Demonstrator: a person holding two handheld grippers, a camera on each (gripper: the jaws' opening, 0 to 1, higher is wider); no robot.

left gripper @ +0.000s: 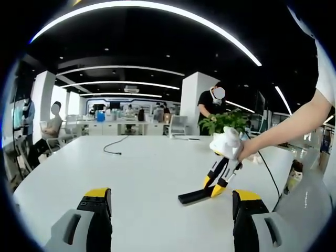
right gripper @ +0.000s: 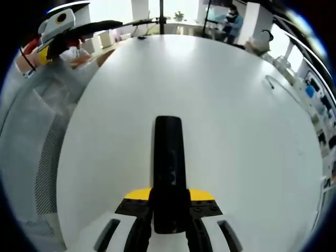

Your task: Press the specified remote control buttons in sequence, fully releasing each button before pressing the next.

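Observation:
A black remote control lies flat on the white table, right of centre in the left gripper view. My right gripper, held by a person's hand, comes down from the right and is shut on the remote's near end. In the right gripper view the remote runs straight ahead from between the yellow-tipped jaws of my right gripper, which clamp it. My left gripper hovers low over the table with its jaws wide apart and nothing between them, short of the remote. At the top left of the right gripper view, the left gripper appears again.
A dark cable lies on the far side of the table, and a potted plant stands behind the right gripper. A mesh chair back sits off the table's edge. Desks and people occupy the office beyond.

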